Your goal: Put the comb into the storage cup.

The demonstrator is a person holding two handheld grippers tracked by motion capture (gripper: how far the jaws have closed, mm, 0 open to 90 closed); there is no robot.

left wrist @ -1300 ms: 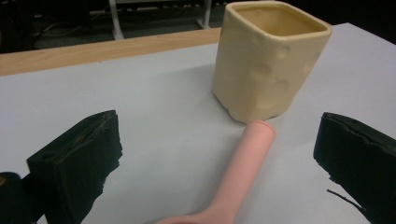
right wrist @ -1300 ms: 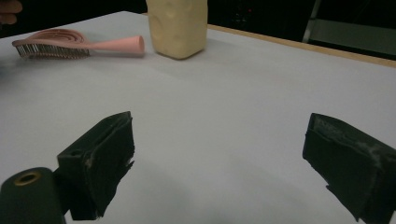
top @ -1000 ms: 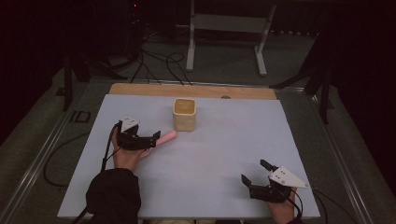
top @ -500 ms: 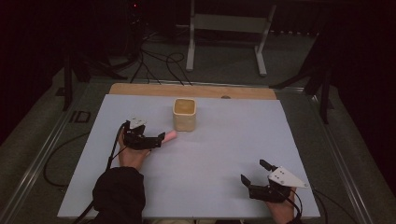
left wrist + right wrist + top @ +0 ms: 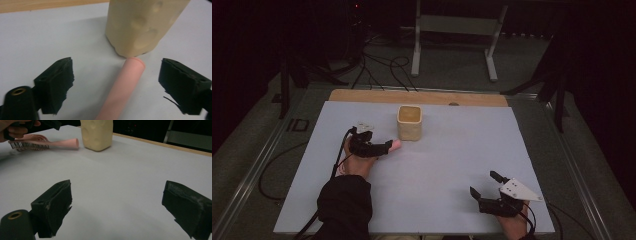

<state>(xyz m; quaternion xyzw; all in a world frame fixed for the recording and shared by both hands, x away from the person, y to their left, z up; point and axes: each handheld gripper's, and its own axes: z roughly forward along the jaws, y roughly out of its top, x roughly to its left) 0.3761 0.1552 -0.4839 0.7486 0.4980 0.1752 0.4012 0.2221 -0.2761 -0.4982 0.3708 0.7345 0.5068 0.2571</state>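
**High view: pink hairbrush lies beside cream holder as left gripper straddles its handle**

A pink hairbrush [image 5: 395, 145] lies flat on the pale table [image 5: 447, 170], its handle tip pointing at the foot of a cream, dimple-sided holder [image 5: 410, 122] that stands upright toward the far side of the sheet. In the left gripper view the rounded end of the handle [image 5: 130, 72] sits just beside the holder's [image 5: 140, 25] base; whether the two touch cannot be told. The right gripper view, looking across the table, shows the brush [image 5: 42, 143] lying on its side, its bristled head toward the person's hand [image 5: 18, 128] and its handle end near the holder [image 5: 97, 133].

The left gripper [image 5: 379, 148] is over the brush, its jaws spread to either side of the handle. They have just been closing, yet clear gaps remain between each black pad and the pink handle, so nothing is pinched. The person's hand and dark sleeve [image 5: 343, 205] reach in from the near edge behind it.

The right gripper [image 5: 486, 190] rests well apart at the near right corner of the table, its jaws spread wide over bare tabletop. A strip of light wood [image 5: 362, 96] edges the far side of the table.
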